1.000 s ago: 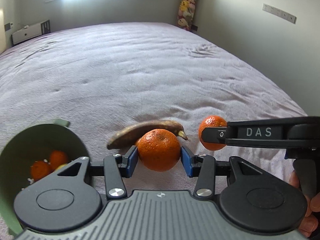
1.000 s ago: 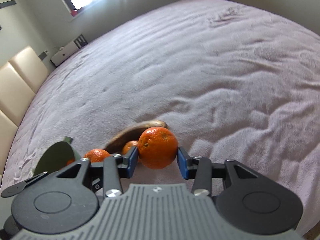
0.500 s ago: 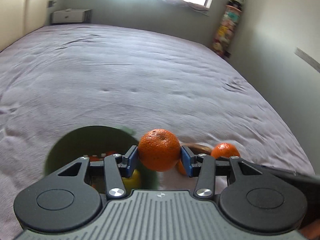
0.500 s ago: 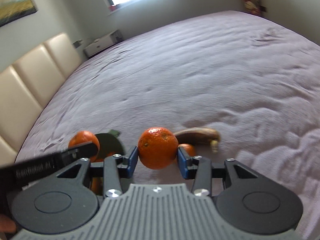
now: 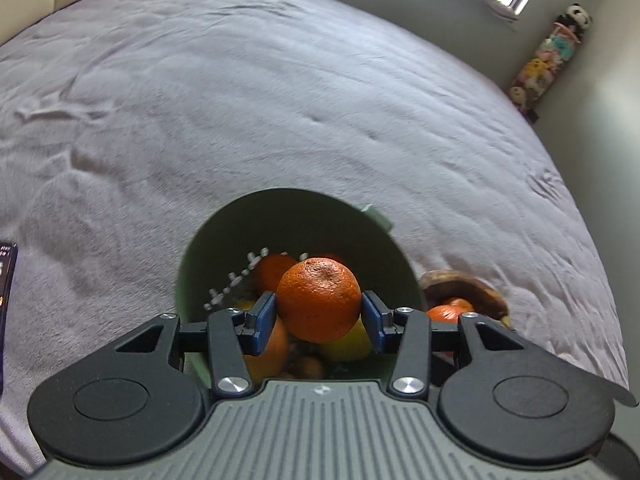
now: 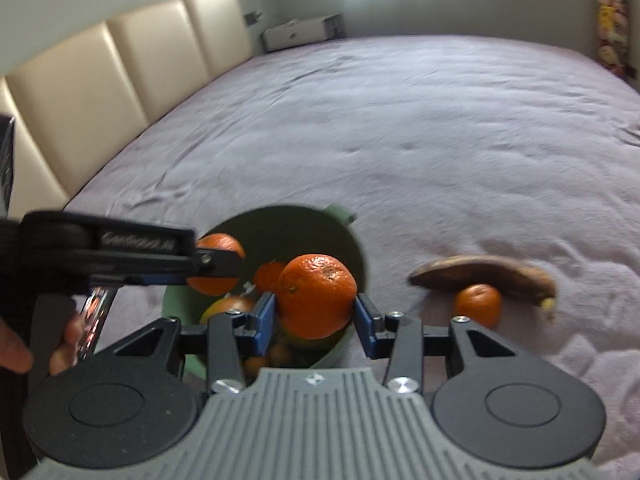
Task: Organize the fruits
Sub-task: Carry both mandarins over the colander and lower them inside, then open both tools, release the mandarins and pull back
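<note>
My left gripper [image 5: 318,318] is shut on an orange [image 5: 318,300] and hangs over the mouth of a green bucket [image 5: 240,216] that stands on the bed. Several fruits lie inside, among them an orange [image 5: 270,272] and a yellow one [image 5: 352,344]. My right gripper [image 6: 315,316] is shut on a second orange [image 6: 316,296] above the bucket's [image 6: 288,232] near right side. The left gripper [image 6: 216,260] shows side-on to its left, its orange [image 6: 218,248] over the bucket. To the right of the bucket a brown banana [image 6: 484,278] and a small orange [image 6: 478,304] lie on the cover.
The lilac bed cover [image 5: 280,100] spreads wide beyond the bucket. A cream padded headboard [image 6: 100,92] runs along the left. A dark object [image 5: 6,272] lies at the left edge. A person's hand [image 6: 60,340] grips the left handle. A soft-toy column [image 5: 548,60] stands by the far wall.
Both grippers have swung left with their oranges, from beside the banana to above the bucket, rolling as they went. The bucket has come to the centre of both views.
</note>
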Demonstrator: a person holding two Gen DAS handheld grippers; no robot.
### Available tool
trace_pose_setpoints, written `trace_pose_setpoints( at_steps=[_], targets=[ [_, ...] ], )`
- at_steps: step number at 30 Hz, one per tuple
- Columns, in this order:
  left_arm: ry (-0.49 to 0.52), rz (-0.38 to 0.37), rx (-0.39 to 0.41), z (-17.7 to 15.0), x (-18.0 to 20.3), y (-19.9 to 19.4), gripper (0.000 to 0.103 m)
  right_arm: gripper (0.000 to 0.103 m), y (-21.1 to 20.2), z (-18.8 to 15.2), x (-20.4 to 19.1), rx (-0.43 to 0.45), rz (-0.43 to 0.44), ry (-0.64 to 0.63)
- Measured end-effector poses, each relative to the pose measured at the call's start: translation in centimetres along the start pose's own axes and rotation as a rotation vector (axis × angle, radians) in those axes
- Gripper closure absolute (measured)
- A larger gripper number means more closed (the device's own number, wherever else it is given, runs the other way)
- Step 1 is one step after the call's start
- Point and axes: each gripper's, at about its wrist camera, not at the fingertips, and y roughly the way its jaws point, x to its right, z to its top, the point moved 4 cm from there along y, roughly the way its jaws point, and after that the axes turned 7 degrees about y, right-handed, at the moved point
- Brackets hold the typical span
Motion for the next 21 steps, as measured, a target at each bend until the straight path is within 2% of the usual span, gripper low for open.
trace_pose_setpoints(
  at_steps=[7,12,21],
  targets=[
    [0.031,0.104,-0.023,-0.4,-1.1,1.2,0.051,0.063,3.0,-1.1,-1.3,-0.096,0.01,-0.042],
    [0.062,0.138,-0.045,-0.5,-1.3,2.4,0.051,0.063,4.8,-1.8,-1.5,-0.158,-0.005,-0.051],
    [0.09,0.154,-0.042,-0.3,-1.3,3.5,0.05,0.063,6.5,-2.2,-2.2,-0.198,-0.019,-0.092]
  ],
)
